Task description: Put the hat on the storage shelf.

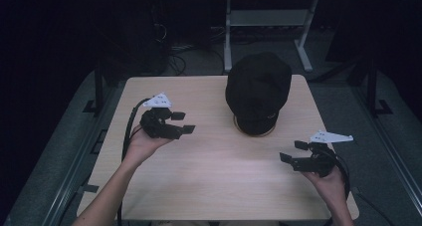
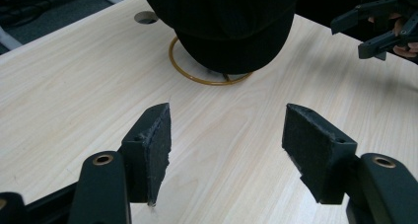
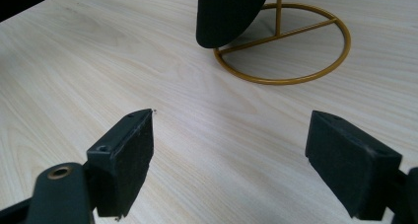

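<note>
A black peaked cap [image 1: 258, 89] sits on a gold wire stand [image 1: 254, 133] toward the back of the light wooden table [image 1: 214, 171]. In the left gripper view the cap [image 2: 224, 21] hangs over the stand's ring base [image 2: 197, 77]; in the right gripper view the cap's brim [image 3: 227, 12] overhangs the ring [image 3: 296, 78]. My left gripper [image 1: 183, 122] is open, held left of the cap with its jaws toward it, nothing between its pads [image 2: 155, 145]. My right gripper [image 1: 293, 152] is open at the front right, empty, jaws pointing left.
A round cable hole [image 2: 146, 17] pierces the tabletop behind the cap. Metal desk legs [image 1: 303, 42] and cables stand on the dark floor beyond the table. Bare tabletop lies between the two grippers.
</note>
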A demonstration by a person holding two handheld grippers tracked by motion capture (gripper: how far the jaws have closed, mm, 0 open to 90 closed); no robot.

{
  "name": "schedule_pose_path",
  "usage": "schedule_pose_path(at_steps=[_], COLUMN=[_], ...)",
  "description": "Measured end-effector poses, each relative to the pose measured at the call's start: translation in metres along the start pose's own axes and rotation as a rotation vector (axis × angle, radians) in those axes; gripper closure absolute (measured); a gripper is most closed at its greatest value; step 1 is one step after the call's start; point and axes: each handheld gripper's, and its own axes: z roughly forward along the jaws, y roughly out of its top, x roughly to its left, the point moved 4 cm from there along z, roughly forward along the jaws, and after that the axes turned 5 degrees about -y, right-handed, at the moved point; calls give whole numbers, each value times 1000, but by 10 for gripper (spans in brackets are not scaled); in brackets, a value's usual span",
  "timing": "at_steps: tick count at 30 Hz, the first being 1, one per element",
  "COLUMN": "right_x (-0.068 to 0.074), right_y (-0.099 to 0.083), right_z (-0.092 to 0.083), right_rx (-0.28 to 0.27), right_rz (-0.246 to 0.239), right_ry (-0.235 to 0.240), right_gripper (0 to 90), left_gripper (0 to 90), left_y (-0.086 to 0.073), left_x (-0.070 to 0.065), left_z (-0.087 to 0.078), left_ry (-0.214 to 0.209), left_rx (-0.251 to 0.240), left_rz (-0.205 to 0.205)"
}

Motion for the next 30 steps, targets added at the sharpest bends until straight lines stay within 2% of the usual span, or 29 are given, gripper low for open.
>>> schedule_pose_path(at_steps=[10,16,30], right_x=[1,3,4], right_y=[-1,-2,-3], right_z=[1,2,3], right_rx=[9,15,21], right_rz=[-4,-8,-18], right_ry=[-1,2,6], right_gripper=[181,181,180], left_gripper=[305,283,278], left_y=[-18,-36,-67], left_x=[-2,-3,-6], left_z=[-5,-9,-14], left_ry=[13,28,45], left_rx=[-10,-10,-16], left_rz=[-16,-26,-46])
